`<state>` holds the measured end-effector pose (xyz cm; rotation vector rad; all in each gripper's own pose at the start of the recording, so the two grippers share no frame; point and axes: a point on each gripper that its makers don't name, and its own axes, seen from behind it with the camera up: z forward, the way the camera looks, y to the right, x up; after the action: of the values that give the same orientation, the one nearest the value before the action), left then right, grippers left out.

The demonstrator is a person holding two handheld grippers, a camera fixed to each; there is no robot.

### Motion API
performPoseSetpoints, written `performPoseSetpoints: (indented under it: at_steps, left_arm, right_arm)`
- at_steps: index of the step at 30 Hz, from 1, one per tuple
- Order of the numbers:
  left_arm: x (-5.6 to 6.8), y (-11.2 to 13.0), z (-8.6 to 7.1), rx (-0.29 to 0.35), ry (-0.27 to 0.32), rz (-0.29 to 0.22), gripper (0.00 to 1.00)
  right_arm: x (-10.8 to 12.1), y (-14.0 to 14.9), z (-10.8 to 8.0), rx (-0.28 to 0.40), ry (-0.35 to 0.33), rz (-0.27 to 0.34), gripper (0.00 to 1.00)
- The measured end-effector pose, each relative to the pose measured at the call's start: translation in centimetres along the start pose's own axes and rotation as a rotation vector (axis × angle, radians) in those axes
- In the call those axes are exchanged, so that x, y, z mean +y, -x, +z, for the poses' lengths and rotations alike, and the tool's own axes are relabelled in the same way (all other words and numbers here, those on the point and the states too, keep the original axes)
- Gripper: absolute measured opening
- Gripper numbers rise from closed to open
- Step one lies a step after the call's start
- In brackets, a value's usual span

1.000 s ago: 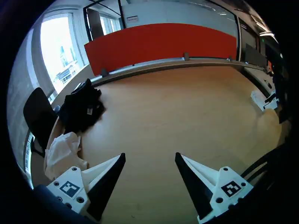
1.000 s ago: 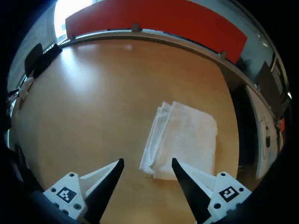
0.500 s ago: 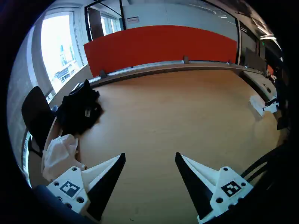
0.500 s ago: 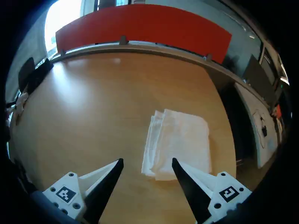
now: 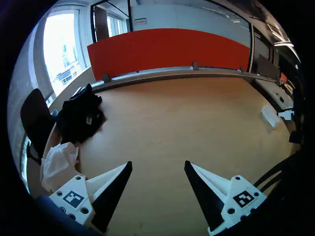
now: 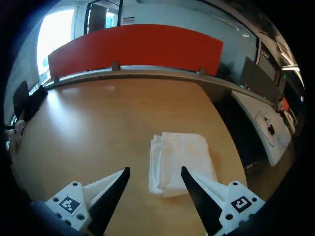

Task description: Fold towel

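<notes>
A white towel (image 6: pixel 179 161) lies folded into a thick rectangle on the wooden table (image 6: pixel 98 118), just ahead of my right gripper (image 6: pixel 155 177), which is open and holds nothing. In the left gripper view the same towel (image 5: pixel 271 116) is a small white shape at the far right of the table, with the other gripper's white finger (image 5: pixel 286 114) beside it. My left gripper (image 5: pixel 158 173) stands open over bare wood (image 5: pixel 177 122), far from the towel.
A black garment (image 5: pixel 80 114) and a crumpled cream cloth (image 5: pixel 57 163) lie at the table's left end, beside a black chair (image 5: pixel 33 118). A red partition (image 5: pixel 169 49) runs along the far edge. Another desk (image 6: pixel 267 129) stands to the right across a gap.
The right gripper has pulled back and tilted up, so the towel looks smaller and lower in its view. The left gripper view has shifted only slightly.
</notes>
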<state>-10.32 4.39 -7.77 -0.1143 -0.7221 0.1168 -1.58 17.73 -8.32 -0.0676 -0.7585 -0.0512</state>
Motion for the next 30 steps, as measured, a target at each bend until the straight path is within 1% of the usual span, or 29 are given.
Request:
performPoseSetpoints:
  at_steps: [6,12,18,26,30]
  left_arm:
    - [-0.2,-0.3,0.2,0.010,0.000,-0.019,0.99]
    - [-0.8,-1.4,0.5,0.045,-0.010,-0.055,0.99]
    - [-1.9,-4.1,0.6,0.136,-0.029,-0.083,0.99]
    - [-3.0,-7.5,0.2,0.258,-0.059,-0.105,0.99]
    - [-3.3,-8.5,0.0,0.301,-0.063,-0.106,0.99]
  right_arm:
    - [-0.5,-0.9,-0.4,0.045,0.005,0.020,1.00]
    - [-1.0,-3.7,-1.3,0.140,0.003,0.037,1.00]
    - [-1.7,-7.5,-2.9,0.256,-0.001,0.046,1.00]
    - [-3.4,-12.6,-5.8,0.419,-0.020,0.042,1.00]
    - [-3.9,-14.1,-6.8,0.469,-0.021,0.034,1.00]
